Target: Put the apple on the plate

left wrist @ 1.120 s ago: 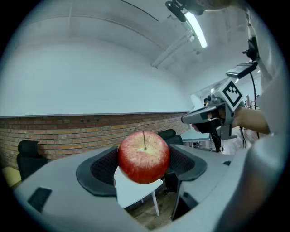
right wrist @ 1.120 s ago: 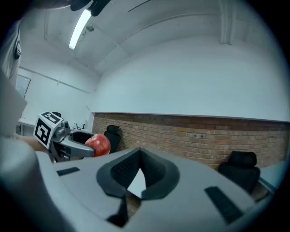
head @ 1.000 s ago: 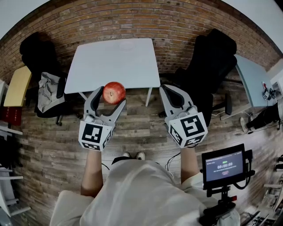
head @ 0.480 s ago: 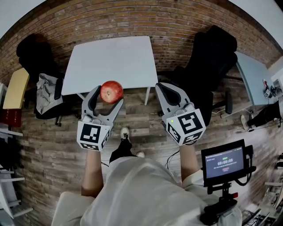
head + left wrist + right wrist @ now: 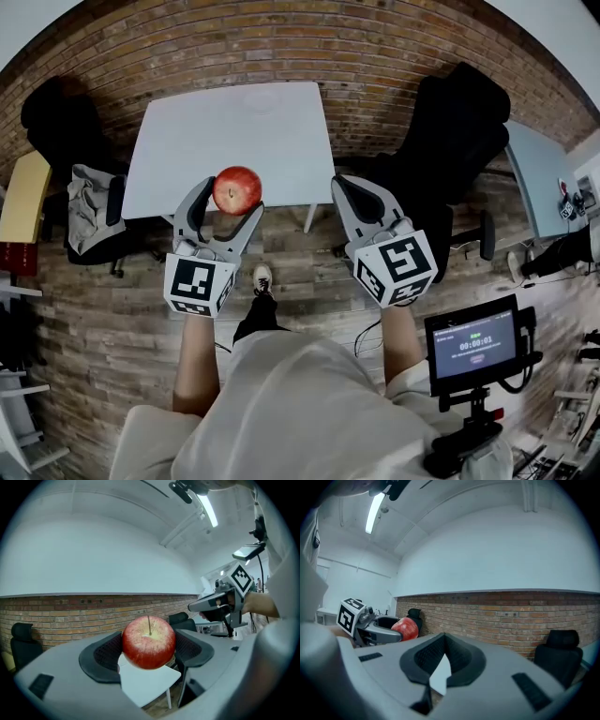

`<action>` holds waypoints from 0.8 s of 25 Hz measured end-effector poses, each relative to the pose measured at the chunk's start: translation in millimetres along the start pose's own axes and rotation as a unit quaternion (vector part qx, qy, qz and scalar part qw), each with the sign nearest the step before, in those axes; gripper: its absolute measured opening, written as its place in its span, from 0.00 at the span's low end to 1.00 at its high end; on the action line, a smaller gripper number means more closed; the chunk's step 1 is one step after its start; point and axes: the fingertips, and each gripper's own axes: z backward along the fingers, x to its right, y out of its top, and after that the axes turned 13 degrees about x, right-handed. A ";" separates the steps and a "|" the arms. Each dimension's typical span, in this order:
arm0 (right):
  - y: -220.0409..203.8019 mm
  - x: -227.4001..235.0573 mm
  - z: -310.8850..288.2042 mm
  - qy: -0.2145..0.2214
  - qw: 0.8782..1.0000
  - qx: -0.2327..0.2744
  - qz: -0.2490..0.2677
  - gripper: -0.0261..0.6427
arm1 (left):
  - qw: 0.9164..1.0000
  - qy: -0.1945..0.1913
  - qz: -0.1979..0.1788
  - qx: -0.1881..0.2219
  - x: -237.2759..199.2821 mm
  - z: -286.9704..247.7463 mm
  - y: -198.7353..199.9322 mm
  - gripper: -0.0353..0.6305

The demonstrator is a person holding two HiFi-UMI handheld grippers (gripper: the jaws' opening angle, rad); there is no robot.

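Note:
A red apple (image 5: 237,190) is clamped between the jaws of my left gripper (image 5: 228,199), held in the air just over the near edge of the white table (image 5: 187,150). In the left gripper view the apple (image 5: 149,641) sits stem up between the black pads (image 5: 105,654). A faint white plate (image 5: 265,97) lies at the far middle of the table. My right gripper (image 5: 345,187) hovers to the right, beside the table's near right corner, shut with nothing in it. From the right gripper view, the apple (image 5: 405,627) shows at left in the left gripper (image 5: 379,632).
A brick wall (image 5: 375,56) runs behind the table. Black office chairs stand at the right (image 5: 459,122) and far left (image 5: 52,117); another chair holds grey cloth (image 5: 92,199). A small screen (image 5: 469,342) is at lower right. A grey-blue table (image 5: 539,178) is at right.
The person has stepped forward, one foot now ahead. The table has come closer, and the apple in the left gripper now hangs over its near edge. Both grippers keep their states.

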 end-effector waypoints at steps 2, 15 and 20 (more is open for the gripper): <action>-3.2 8.6 -20.2 -0.003 1.000 -0.001 0.000 0.04 | 1.000 -0.001 0.002 0.000 -15.8 -15.6 -6.7 0.60; -20.7 51.8 -166.9 -0.028 1.000 -0.009 -0.006 0.04 | 0.999 -0.033 0.016 -0.008 -128.7 -117.3 -50.3 0.60; -33.1 69.7 -214.0 -0.040 0.999 -0.016 -0.010 0.04 | 0.998 -0.051 0.025 -0.013 -159.4 -156.6 -70.3 0.60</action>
